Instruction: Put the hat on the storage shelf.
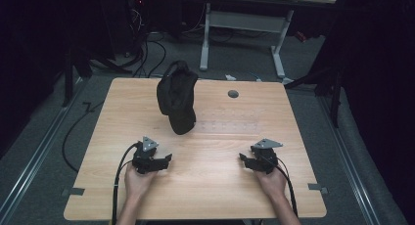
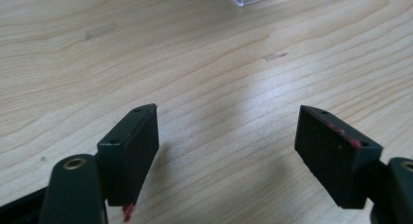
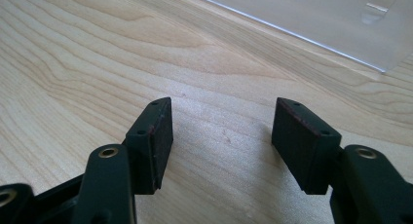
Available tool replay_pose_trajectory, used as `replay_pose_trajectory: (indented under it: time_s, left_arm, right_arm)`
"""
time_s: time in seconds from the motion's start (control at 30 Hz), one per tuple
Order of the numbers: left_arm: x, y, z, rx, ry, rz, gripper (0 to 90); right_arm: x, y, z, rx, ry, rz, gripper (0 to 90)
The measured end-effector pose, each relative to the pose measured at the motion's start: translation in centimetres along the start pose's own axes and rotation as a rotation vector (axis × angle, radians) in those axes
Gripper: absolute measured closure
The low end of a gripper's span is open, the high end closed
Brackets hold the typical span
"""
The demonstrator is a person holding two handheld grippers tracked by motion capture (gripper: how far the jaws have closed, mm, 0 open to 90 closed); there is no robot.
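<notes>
Black cap (image 1: 176, 98) is sitting propped on a clear stand (image 1: 226, 121) just above the centre of the high view, on the wooden tabletop (image 1: 205, 191). Left tongs (image 1: 155, 162) are resting at lower left, right tongs (image 1: 255, 161) at lower right, each in a hand. Both are gaping wide over bare wood, gripping nothing.

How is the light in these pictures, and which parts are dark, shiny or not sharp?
High view: the table is evenly lit, the room around it nearly black, and the dark cap shows little detail. Left gripper view: a pale glare lies on the wood between the open jaws of the left tool; the near arms are blurred. Right gripper view: the clear tray looks soft and washed out.
</notes>
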State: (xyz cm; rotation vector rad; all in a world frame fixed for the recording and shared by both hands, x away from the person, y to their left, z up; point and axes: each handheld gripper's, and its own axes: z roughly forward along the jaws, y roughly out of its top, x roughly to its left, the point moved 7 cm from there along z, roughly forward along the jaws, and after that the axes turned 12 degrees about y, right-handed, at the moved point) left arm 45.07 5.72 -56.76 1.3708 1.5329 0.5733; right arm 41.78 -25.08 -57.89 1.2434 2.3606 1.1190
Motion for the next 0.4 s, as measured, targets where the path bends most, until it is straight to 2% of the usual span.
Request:
replay_pose_trajectory:
  time_s: [0.1,0.17,0.4]
  left_arm:
    - [-0.03,-0.35,0.32,-0.011,0.020,0.038,22.6]
    - [-0.03,-0.33,0.31,-0.005,0.016,0.026,23.0]
    - [-0.05,-0.36,0.28,-0.002,0.016,0.026,22.2]
  right_arm:
    - [0.00,-0.01,0.00,0.000,0.000,-0.001,40.7]
    - [-0.02,0.00,0.00,0.000,0.000,-0.003,40.7]
    - [-0.03,0.01,0.01,-0.001,0.000,-0.005,40.7]
